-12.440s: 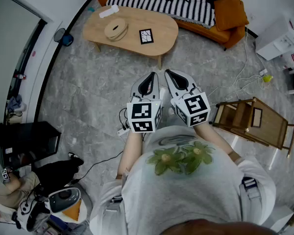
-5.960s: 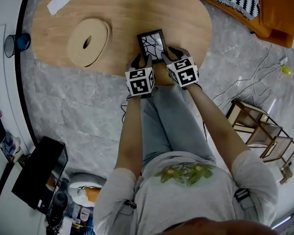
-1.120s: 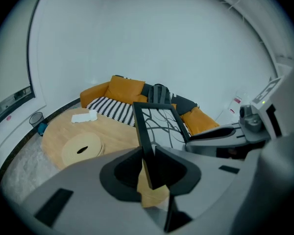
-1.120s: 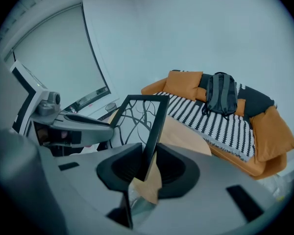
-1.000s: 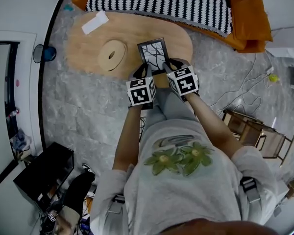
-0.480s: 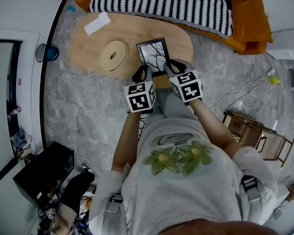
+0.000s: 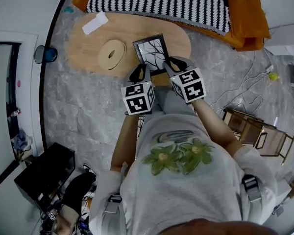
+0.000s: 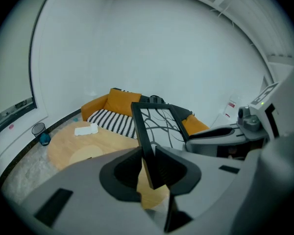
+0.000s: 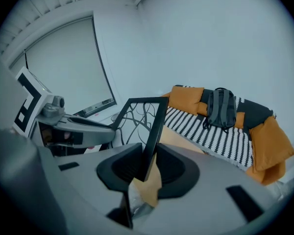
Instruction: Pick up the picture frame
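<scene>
The picture frame (image 7: 151, 52) is held up between the two claws, above the near edge of the wooden surface (image 7: 83, 50) and, by my reading, clear of it; its dark rim tilts up and away from the person, with the branch-patterned front facing upward. The left claw (image 7: 139, 73) pinches the frame's lower left edge; in the left gripper view that claw (image 8: 149, 163) has its jaws pressed on the thin black rim of the picture frame (image 8: 157, 124), near a bottom corner. The right claw (image 7: 172, 64) grips the lower right edge in the same way; in the right gripper view the right claw (image 9: 146, 166) closes on the rim while the picture frame (image 9: 139, 112) stands up ahead of it. The risks lie in how little is held: each claw has only a narrow strip of rim, low on the frame, so most of the weight sits beyond the grips and could lever the frame forward or back; if one hand rises faster or rolls, the frame may twist and a corner could slide out; if the hands drift apart, both holds could pull off together; a fall from here would likely land on the surface or the stone floor (image 7: 83, 106) and could crack the front; swinging left could also knock the ring-shaped roll (image 7: 111, 54).
</scene>
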The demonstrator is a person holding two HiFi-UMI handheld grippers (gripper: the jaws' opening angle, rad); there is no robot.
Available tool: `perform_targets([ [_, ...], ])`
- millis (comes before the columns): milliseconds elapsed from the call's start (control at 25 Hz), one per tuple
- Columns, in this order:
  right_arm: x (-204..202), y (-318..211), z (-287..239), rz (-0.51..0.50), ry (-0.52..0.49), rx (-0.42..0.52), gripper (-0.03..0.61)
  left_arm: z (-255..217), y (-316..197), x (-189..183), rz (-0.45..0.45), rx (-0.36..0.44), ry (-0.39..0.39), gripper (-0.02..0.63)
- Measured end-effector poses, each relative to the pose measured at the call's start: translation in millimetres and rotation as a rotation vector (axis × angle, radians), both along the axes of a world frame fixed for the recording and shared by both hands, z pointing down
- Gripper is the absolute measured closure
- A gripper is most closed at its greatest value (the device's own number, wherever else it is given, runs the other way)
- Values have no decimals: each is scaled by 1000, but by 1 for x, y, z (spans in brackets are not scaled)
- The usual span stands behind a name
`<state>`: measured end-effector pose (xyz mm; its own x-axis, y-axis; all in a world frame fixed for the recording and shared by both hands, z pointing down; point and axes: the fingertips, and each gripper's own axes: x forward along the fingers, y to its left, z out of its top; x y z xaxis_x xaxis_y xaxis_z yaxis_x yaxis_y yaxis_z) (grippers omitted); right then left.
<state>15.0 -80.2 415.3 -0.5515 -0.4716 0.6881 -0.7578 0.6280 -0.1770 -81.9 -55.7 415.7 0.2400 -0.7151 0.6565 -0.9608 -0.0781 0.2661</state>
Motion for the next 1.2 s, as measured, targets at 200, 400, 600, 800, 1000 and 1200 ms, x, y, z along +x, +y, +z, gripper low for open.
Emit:
perform_targets([
  [200,0,3,-13,-3,-6,25,482,-11,2,0,12,9,14,515],
  [400,2,8,-21,5,-17,37,482,-21,7,2,33,31,7,514],
  [600,5,11,-28,14,-27,43,483,-30,10,5,43,48,-6,512],
  [800,3,12,-35,20,-34,53,485,-38,12,3,44,63,-18,512],
  [1000,1,12,-43,21,-38,66,485,-45,12,1,42,78,-20,512],
  [1200,0,14,-47,27,-41,75,485,-50,14,0,44,87,-21,512],
])
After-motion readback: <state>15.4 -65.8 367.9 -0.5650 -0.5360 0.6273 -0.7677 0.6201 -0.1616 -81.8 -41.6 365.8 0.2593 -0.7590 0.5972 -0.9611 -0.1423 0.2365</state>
